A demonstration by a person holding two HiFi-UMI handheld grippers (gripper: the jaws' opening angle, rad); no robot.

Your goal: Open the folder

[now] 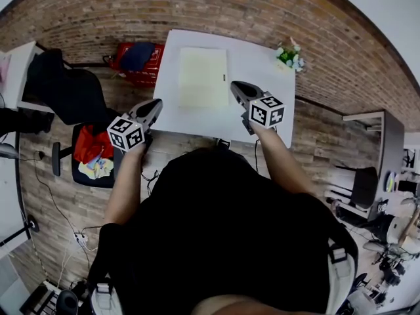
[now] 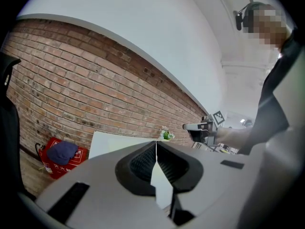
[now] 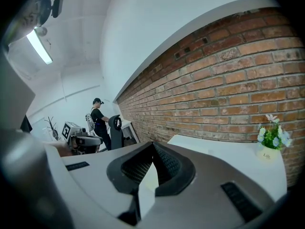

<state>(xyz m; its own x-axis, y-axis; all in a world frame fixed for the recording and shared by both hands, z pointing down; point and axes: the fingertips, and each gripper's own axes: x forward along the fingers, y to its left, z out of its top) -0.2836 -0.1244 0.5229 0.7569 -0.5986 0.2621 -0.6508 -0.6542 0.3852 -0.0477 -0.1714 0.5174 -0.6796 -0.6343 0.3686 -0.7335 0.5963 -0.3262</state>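
One pale yellow folder (image 1: 203, 76) lies flat and closed in the middle of the single white table (image 1: 256, 64). Two grippers hover near the table's near edge, the left gripper (image 1: 155, 104) at its left side and the right gripper (image 1: 235, 85) above its right part, both with jaws pressed together on nothing. One flower pot (image 1: 289, 56) stands on the table's far right corner.

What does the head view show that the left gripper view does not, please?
Only the head view shows the pale folder plainly, lying flat and closed on the white table. Only the left gripper view shows the left gripper up close, its fingers meeting at the tips with nothing between them. Both views share the white table, the red crate, the small plant, the brick wall and the right gripper.
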